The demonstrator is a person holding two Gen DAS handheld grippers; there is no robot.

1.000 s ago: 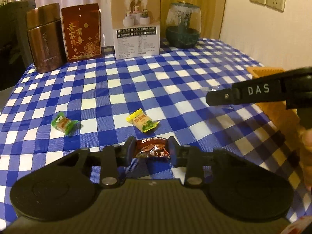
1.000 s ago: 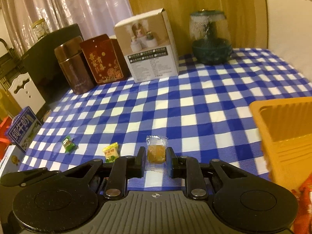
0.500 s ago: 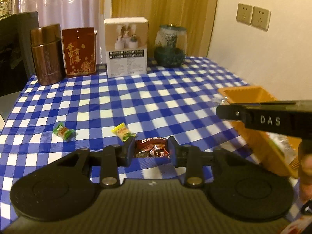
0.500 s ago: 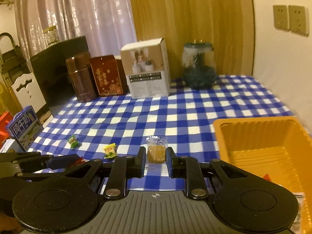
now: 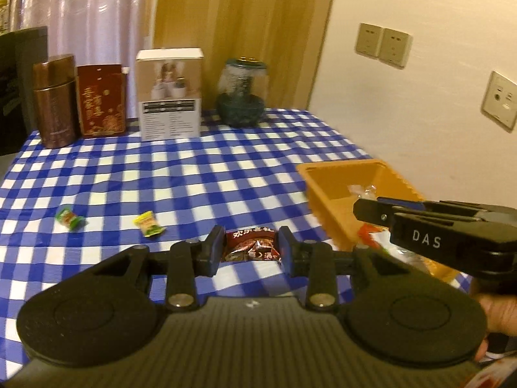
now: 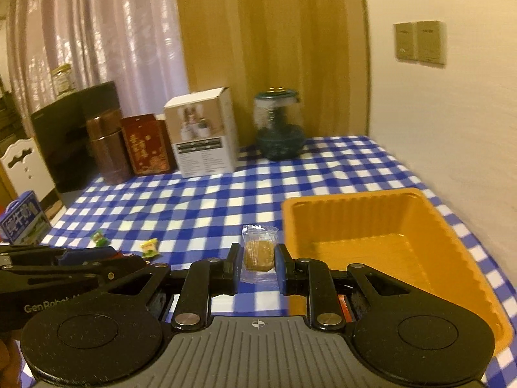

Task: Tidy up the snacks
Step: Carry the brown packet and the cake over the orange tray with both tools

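The left gripper (image 5: pixel 251 249) is clamped on a dark red snack packet (image 5: pixel 252 248), which sits crosswise between the fingertips, raised over the checked cloth (image 5: pixel 194 174). The right gripper (image 6: pixel 257 260) pinches a clear-wrapped brown sweet (image 6: pixel 258 252) upright between its pads, just left of the orange tray (image 6: pixel 458 249). A green sweet (image 5: pixel 68 218) and a yellow one (image 5: pixel 148 223) lie on the cloth, apart.

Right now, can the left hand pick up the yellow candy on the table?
Probably not: the left gripper is already shut on a red snack packet, so the yellow candy stays out.
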